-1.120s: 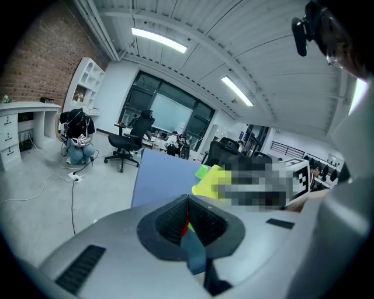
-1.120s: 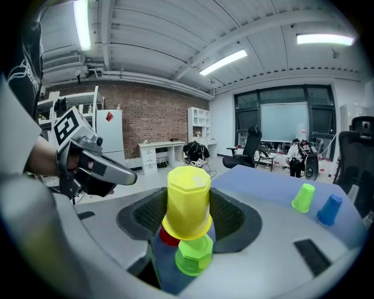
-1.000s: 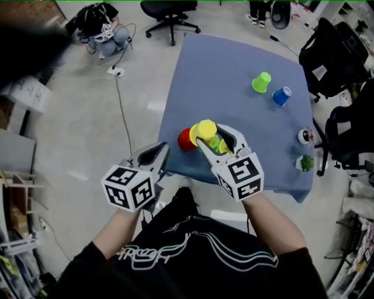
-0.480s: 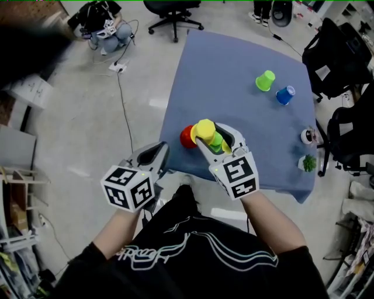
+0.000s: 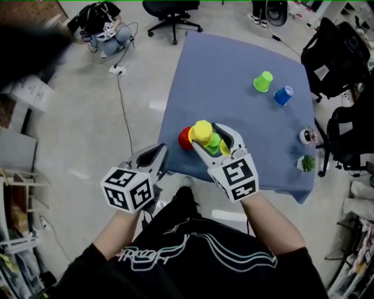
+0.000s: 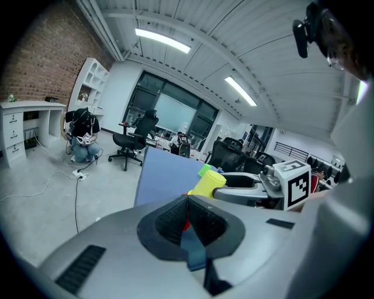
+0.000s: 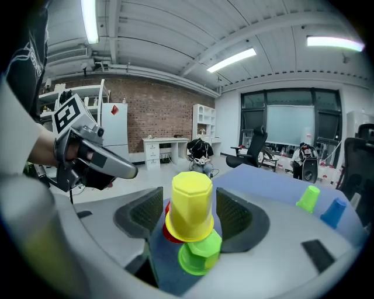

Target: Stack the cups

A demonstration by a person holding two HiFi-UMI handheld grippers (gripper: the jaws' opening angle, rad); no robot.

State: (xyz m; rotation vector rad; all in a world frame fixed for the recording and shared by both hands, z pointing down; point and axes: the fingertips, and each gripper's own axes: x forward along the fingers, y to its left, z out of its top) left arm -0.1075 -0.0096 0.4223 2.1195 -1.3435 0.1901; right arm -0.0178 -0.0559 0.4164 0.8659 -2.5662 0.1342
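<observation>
At the near edge of the blue table (image 5: 234, 64), a yellow cup (image 5: 203, 132) sits upside down on a green cup (image 5: 215, 142), with a red cup (image 5: 185, 138) just behind it. My right gripper (image 5: 205, 135) straddles the yellow cup (image 7: 191, 204); its jaws have just been opening and stand open, with a gap on each side of the cup. The green cup (image 7: 198, 254) and red cup (image 7: 168, 233) show below. My left gripper (image 5: 149, 159) hangs shut and empty off the table's left front corner. A second green cup (image 5: 262, 82) and a blue cup (image 5: 282, 96) stand far right.
A small white object (image 5: 305, 136) and a green tuft (image 5: 306, 162) lie by the table's right edge. Black office chairs (image 5: 333, 52) crowd the right side, and another (image 5: 170, 13) stands behind the table. A cable (image 5: 121, 99) crosses the floor at the left.
The right gripper's jaws have spread away from the yellow cup, which stays on the green cup. Both hands have kept their places.
</observation>
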